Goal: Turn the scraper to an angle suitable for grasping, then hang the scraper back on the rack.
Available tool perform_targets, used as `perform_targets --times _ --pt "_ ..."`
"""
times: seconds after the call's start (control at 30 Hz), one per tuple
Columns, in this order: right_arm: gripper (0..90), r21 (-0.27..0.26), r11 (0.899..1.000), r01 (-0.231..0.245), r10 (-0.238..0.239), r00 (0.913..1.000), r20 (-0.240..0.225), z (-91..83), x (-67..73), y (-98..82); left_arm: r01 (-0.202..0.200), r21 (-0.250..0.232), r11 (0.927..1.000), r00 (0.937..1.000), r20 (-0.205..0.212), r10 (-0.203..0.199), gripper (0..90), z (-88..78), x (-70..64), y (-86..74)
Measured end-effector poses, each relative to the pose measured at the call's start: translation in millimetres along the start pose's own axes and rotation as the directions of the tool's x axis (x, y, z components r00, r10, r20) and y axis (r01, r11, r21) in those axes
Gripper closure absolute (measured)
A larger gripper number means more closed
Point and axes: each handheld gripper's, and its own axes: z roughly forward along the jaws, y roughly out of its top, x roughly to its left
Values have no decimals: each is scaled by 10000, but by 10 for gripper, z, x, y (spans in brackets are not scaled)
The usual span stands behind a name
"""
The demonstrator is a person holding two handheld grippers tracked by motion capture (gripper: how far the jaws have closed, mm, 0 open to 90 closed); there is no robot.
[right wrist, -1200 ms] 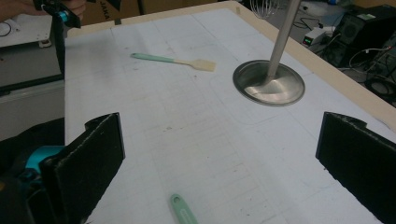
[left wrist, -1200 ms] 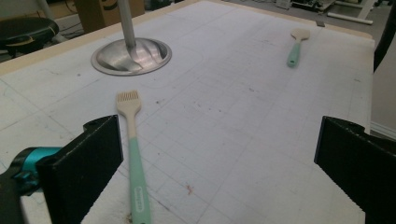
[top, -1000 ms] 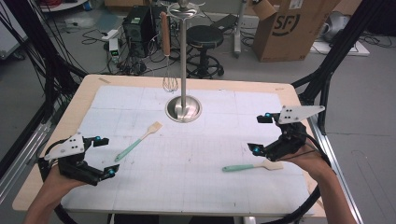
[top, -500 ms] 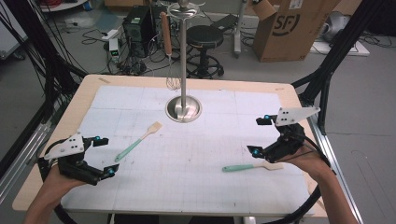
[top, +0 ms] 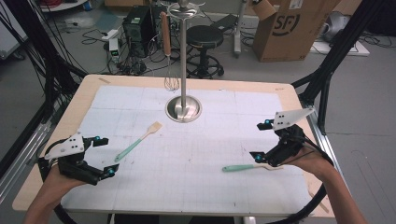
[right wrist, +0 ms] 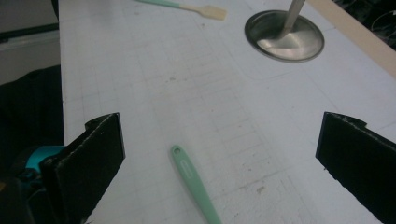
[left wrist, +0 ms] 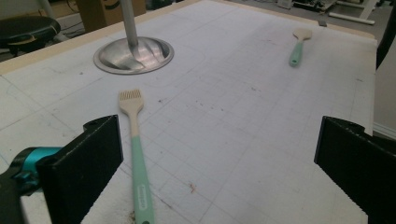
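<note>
We hold our left gripper released near the table's left edge, the mint-handled wooden-bristled brush lying just beside it. Our right gripper, also released, hovers near the right edge over the mint-handled wooden spoon.

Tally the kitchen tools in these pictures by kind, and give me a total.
Mint-handled brush: 1
Mint-handled spatula: 1
Whisk hanging from the metal stand: 1
Total: 3 tools. The brush and the spatula lie flat on the table mat, each close to an open gripper.
</note>
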Motion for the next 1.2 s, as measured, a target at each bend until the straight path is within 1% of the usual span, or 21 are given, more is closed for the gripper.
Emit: perform_targets --times 0.07,0.3,0.4,0.53,0.6,0.7,0.8,0.87,0.93,1.0,1.1,1.13,1.17,1.2 --pt "0 140 9997 180 -178 9997 -150 16 -1 -3 2 11 10000 10000 -9 -2 17 -2 0 -1" --pt "0 485 9984 277 -263 9992 -292 82 -7 5 -4 -21 10000 10000 1 4 17 -5 0 0" --pt "0 769 9962 414 -388 9987 -343 114 -19 3 16 -14 10000 10000 6 -16 17 -7 3 -2" --pt "0 1290 9898 611 -559 9975 -438 150 -21 -6 8 -19 10000 10000 -3 -8 17 -8 7 -5" --pt "0 1449 9872 662 -604 9972 -440 155 -16 -11 22 -22 10000 10000 -18 -22 17 -10 8 -6" --pt "0 1527 9857 715 -651 9968 -466 162 -14 -23 8 -11 10000 10000 -14 -8 17 -7 9 -6" --pt "0 1829 9797 827 -756 9961 -454 178 -10 -39 30 -25 10000 10000 2 -30 17 -4 5 -6" --pt "0 1970 9771 806 -720 9961 -505 193 -5 -55 14 -4 10000 10000 -9 -14 17 -5 6 -7" --pt "0 2054 9751 842 -746 9957 -542 210 -10 -62 28 -6 10000 10000 -20 -28 17 -2 6 -8" --pt "0 2150 9717 975 -864 9944 -604 222 -18 -66 19 -6 10000 10000 -32 -19 17 -2 2 -5" --pt "0 2256 9693 981 -853 9942 -656 246 -23 -70 34 32 10000 10000 -31 -34 17 -3 6 -9" --pt "0 2361 9664 1013 -878 9939 -673 252 -23 -69 42 35 10000 10000 -23 -42 17 -3 7 -11" --pt "0 2357 9664 1023 -874 9935 -729 265 -24 -73 23 46 10000 10000 -27 -23 17 -3 7 -13" --pt "0 2486 9622 1112 -948 9925 -773 276 -25 -74 34 57 10000 10000 -34 -34 17 -3 5 -14"
